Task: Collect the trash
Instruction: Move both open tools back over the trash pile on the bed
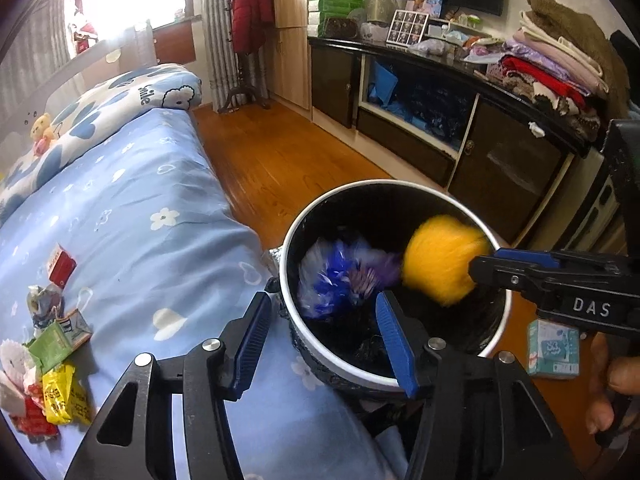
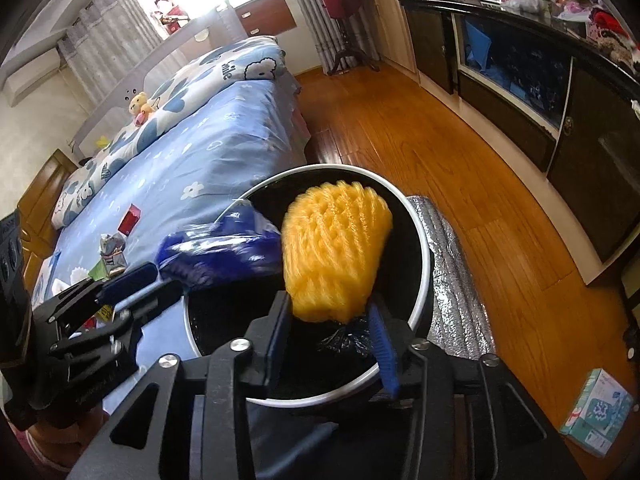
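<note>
We hold both grippers over the round trash bin [image 1: 394, 384], which stands on the wooden floor [image 1: 276, 152] just beside the bed [image 1: 132, 208]. The left gripper [image 1: 320, 332] has its blue fingers [image 1: 396, 340] spread apart with nothing pressed between them; a blue-and-white plastic wrapper [image 1: 336, 280], blurred, sits beyond the fingertips inside the bin's mouth. The right gripper [image 2: 330, 332] also has its fingers [image 2: 382, 344] apart. The yellow foam fruit net [image 2: 334, 254] lies at their tips, its lower end between them over the bin's black liner [image 2: 344, 340], but we cannot tell whether the pads touch it.

More trash remains on the bed at the near left: a red box [image 1: 62, 266], a crumpled wrapper [image 1: 44, 304], a green carton [image 1: 56, 344] and a yellow packet [image 1: 64, 396], all well apart from the bin. A silver foil mat [image 2: 452, 280] lies right of the bin, and a teal tissue box [image 2: 600, 412] rests on the floor at the near right. A dark cabinet [image 1: 500, 168] with a cluttered worktop lines the far right wall.

Both falling items are smeared by motion, so their print is unreadable. The bin's near rim is hidden behind the gripper bodies.
</note>
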### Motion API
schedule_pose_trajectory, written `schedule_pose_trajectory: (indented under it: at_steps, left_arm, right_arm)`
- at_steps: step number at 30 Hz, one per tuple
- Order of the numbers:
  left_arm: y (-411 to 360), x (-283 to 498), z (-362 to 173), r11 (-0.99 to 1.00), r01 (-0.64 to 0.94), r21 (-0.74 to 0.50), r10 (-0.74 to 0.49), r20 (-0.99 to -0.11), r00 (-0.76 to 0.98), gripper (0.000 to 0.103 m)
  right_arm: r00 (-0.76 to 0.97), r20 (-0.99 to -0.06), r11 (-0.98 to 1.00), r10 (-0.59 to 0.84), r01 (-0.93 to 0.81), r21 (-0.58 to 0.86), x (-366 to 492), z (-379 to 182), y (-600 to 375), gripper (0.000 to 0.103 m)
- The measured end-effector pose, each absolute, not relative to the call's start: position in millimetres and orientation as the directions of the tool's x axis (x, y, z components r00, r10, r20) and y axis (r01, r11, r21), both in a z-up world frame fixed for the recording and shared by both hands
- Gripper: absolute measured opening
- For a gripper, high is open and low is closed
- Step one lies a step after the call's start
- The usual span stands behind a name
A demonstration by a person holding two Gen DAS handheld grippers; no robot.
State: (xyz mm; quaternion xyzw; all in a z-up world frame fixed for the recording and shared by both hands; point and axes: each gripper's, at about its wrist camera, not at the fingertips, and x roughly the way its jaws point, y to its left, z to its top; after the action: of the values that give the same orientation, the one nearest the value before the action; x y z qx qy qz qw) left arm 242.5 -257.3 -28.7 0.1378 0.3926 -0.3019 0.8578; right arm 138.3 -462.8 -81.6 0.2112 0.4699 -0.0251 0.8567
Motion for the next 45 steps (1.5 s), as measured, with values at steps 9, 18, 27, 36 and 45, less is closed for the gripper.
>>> schedule_pose_trajectory:
  at_steps: [9, 18, 27, 36, 45]
  left_arm:
    - [-207.1, 222.7, -33.9, 0.833, 0.551, -0.055, -0.404, -0.742, 0.536, 0.059]
    - [-123.6, 187.3, -37.7, 0.913, 0.396, -0.101, -0.339, -0.727, 0.597, 0.059]
    - [-60.0, 139.9, -35.5, 0.958, 0.269, -0.102, -0.259, -0.713, 0.652, 0.060]
    - [-20.3, 91.5, -30.0, 0.982, 0.148, -0.118, -0.188, -0.715, 0.674, 0.060]
    - [8.0, 66.9, -17.1, 0.990, 0.028, -0.141, -0.122, -0.718, 0.685, 0.060]
  right_arm:
    - [0.596, -0.785, 0.889, 0.167, 0.253, 0.382, 130.6, -77.7, -453.9, 0.063]
    - [0.638, -0.734, 0.889, 0.232, 0.166, 0.426, 128.1, -69.1, -405.5, 0.073]
    - [0.604, -0.730, 0.898, 0.319, 0.053, 0.436, 135.1, -70.4, -339.7, 0.073]
    - [0.560, -0.729, 0.892, 0.394, -0.043, 0.449, 141.4, -78.7, -276.8, 0.074]
    - [0.531, -0.716, 0.878, 0.453, -0.128, 0.460, 151.4, -80.3, -224.8, 0.073]
